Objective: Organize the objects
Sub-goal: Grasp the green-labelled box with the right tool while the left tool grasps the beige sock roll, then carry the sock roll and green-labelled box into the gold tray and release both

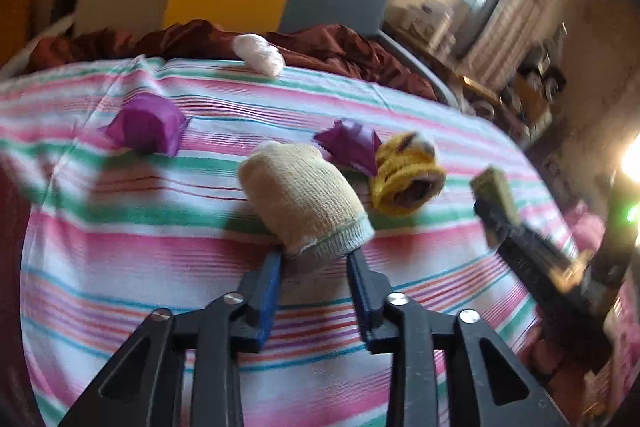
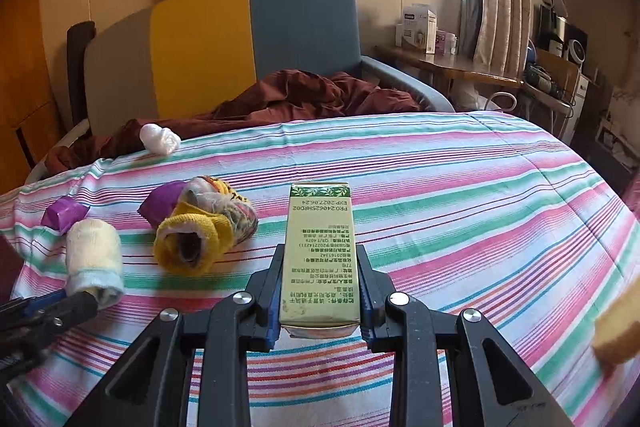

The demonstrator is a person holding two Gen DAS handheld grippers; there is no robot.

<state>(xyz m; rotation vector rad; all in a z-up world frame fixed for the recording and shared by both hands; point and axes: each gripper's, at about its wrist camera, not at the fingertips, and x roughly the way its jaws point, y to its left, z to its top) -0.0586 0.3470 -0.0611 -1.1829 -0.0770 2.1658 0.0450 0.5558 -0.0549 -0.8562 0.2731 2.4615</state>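
My left gripper (image 1: 316, 255) is shut on the cuff of a rolled cream sock (image 1: 300, 197), held over the striped bedsheet (image 1: 160, 287); the sock also shows in the right wrist view (image 2: 94, 259). My right gripper (image 2: 320, 259) is shut on a green-and-gold printed box (image 2: 320, 251), which also shows in the left wrist view (image 1: 494, 187). A yellow sock bundle (image 2: 204, 231) lies on the sheet beside a purple wrapper (image 2: 164, 205). Another purple wrapper (image 2: 64, 213) lies further left. A white bundle (image 2: 160, 139) rests at the sheet's far edge.
A dark red blanket (image 2: 304, 95) is heaped at the bed's head before a grey, yellow and blue headboard (image 2: 248, 39). A side table with boxes (image 2: 420, 31) stands by the window at right. A yellowish object (image 2: 618, 327) shows at the right edge.
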